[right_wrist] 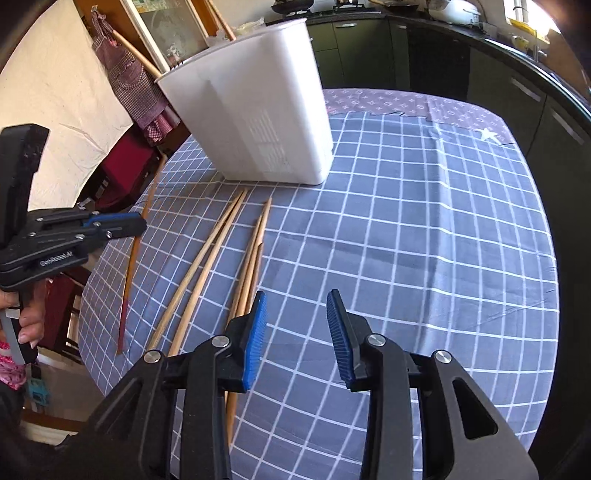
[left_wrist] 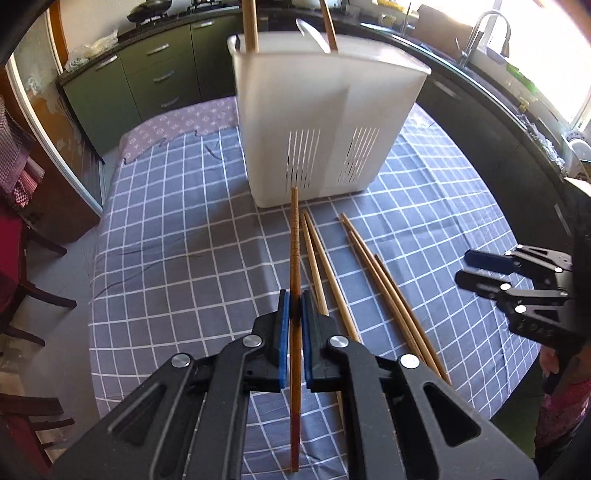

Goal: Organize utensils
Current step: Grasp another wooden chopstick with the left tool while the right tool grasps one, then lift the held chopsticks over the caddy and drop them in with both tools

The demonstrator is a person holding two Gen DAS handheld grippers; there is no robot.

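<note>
My left gripper is shut on a dark wooden chopstick and holds it above the table, its tip pointing at the white utensil holder. The holder stands upright on the checked cloth and has chopsticks and a spoon sticking out of its top. Several light wooden chopsticks lie on the cloth to the right of the held one. In the right wrist view my right gripper is open and empty above the cloth, beside the loose chopsticks. The holder, left gripper and held chopstick show there too.
The table has a blue checked cloth over a purple patterned one. Green cabinets and a dark counter with a sink tap ring the back. Chairs stand at the left table edge.
</note>
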